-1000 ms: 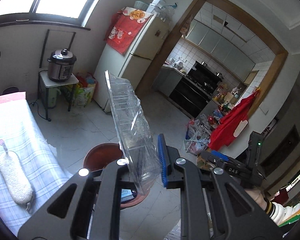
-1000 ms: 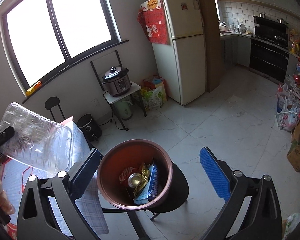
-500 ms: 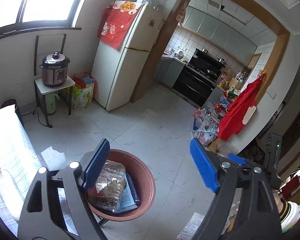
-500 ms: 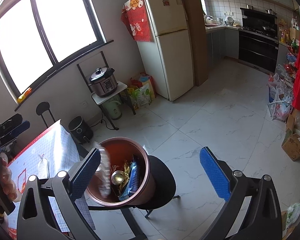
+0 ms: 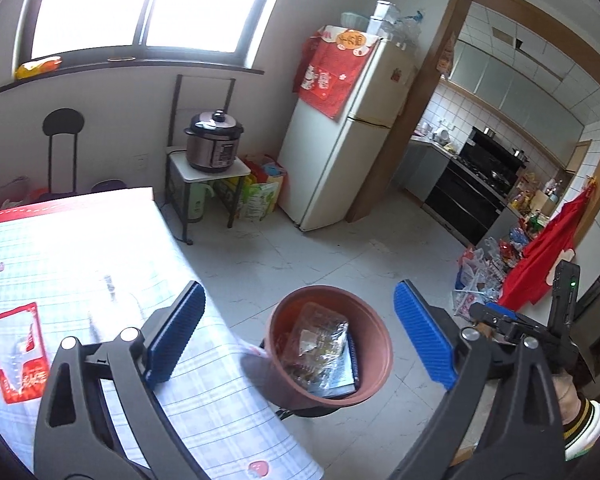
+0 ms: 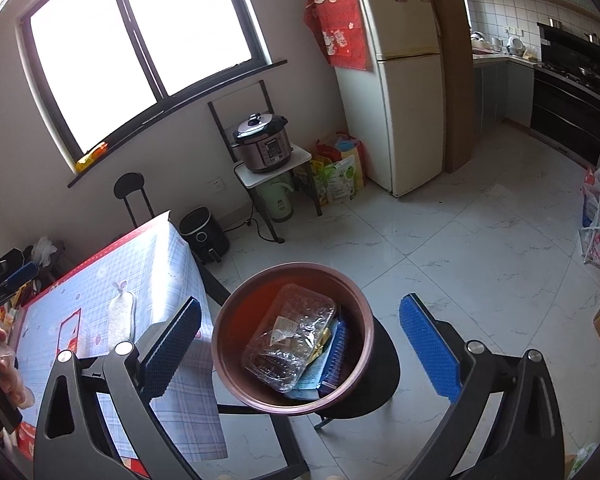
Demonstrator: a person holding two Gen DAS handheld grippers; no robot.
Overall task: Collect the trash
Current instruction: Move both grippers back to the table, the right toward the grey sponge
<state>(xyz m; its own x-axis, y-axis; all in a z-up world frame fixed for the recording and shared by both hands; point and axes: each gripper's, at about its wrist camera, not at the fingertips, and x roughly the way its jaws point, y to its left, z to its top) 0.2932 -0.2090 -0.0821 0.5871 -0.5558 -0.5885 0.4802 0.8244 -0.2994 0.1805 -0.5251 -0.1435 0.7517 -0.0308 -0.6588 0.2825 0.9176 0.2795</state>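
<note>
A brown round bin [image 5: 374,332] [image 6: 356,296] stands on a black stool beside the table. A clear plastic clamshell container [image 5: 316,340] [image 6: 288,338] lies on top of the trash inside it, over blue and gold wrappers. My left gripper [image 5: 300,336] is open and empty, hovering above the bin and the table's edge. My right gripper [image 6: 300,348] is open and empty, also above the bin. The right gripper shows at the right in the left wrist view [image 5: 516,324]; the left gripper shows at the far left in the right wrist view [image 6: 4,276].
The table [image 5: 80,248] [image 6: 156,256] has a checked cloth with a red packet [image 5: 18,352] and a white sponge [image 6: 122,316] on it. A rice cooker on a small stand [image 6: 262,144], a fridge [image 6: 400,80], a black chair and floor bags surround the tiled floor.
My left gripper let go of the clear clamshell container, which dropped into the bin. The left gripper then swung left toward the table. The right gripper stayed open over the bin.
</note>
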